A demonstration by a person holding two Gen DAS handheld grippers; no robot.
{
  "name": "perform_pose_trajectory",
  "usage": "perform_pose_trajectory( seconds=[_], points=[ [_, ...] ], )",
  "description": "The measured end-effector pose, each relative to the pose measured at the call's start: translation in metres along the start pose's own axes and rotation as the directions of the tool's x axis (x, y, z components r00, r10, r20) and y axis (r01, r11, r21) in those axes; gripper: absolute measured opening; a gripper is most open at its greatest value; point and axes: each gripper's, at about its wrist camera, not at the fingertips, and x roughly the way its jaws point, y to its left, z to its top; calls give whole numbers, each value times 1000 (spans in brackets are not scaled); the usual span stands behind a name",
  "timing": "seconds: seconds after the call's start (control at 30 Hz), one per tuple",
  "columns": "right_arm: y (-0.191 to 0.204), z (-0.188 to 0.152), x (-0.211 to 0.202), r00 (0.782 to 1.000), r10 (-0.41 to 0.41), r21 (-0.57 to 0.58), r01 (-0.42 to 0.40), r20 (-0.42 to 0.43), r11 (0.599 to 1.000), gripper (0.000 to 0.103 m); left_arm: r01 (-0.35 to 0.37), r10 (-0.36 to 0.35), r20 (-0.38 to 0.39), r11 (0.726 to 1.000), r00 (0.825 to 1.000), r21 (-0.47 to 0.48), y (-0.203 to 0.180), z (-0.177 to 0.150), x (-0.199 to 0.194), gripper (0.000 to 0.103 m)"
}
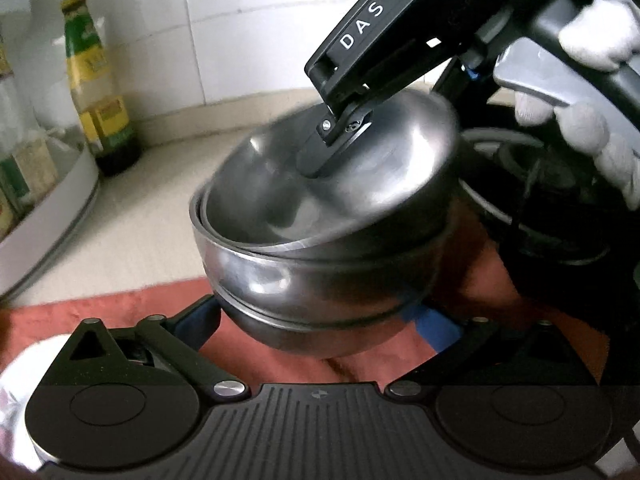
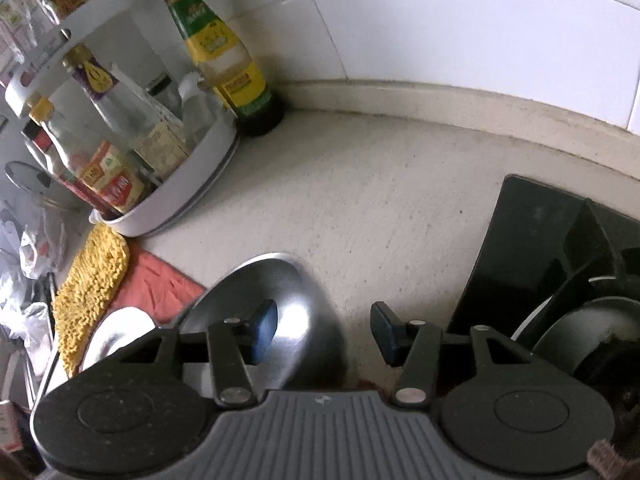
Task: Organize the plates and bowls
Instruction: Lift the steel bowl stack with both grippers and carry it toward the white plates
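In the left wrist view a stack of steel bowls [image 1: 320,280] sits between my left gripper's [image 1: 320,320] wide-spread blue pads, over a red cloth [image 1: 120,312]. A top steel bowl [image 1: 340,184] lies tilted and blurred in the stack. My right gripper [image 1: 340,136] reaches down from the upper right, one finger inside that bowl; whether it grips the rim is unclear here. In the right wrist view my right gripper [image 2: 324,332] stands open, with the tilted bowl [image 2: 276,308] at its left pad [image 2: 266,326].
A white rack [image 2: 176,200] of bottles and a green-and-yellow sauce bottle [image 2: 224,60] stand at the back left by the tiled wall. A yellow mat [image 2: 92,280] and white plate [image 2: 120,332] lie left. A black stove [image 2: 540,260] is on the right.
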Motion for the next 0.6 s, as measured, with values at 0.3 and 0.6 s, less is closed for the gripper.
perform_pose_trajectory(
  seconds=[0.3, 0.6],
  points=[
    [-8, -12, 23, 986, 115, 13, -115, -123, 993, 54, -34, 34, 28, 999, 999, 8, -6, 3, 12, 103],
    [-22, -15, 28, 981, 163, 142, -147, -109, 979, 56, -9, 9, 21, 1000, 1000, -10, -4, 5, 12, 103]
  ],
)
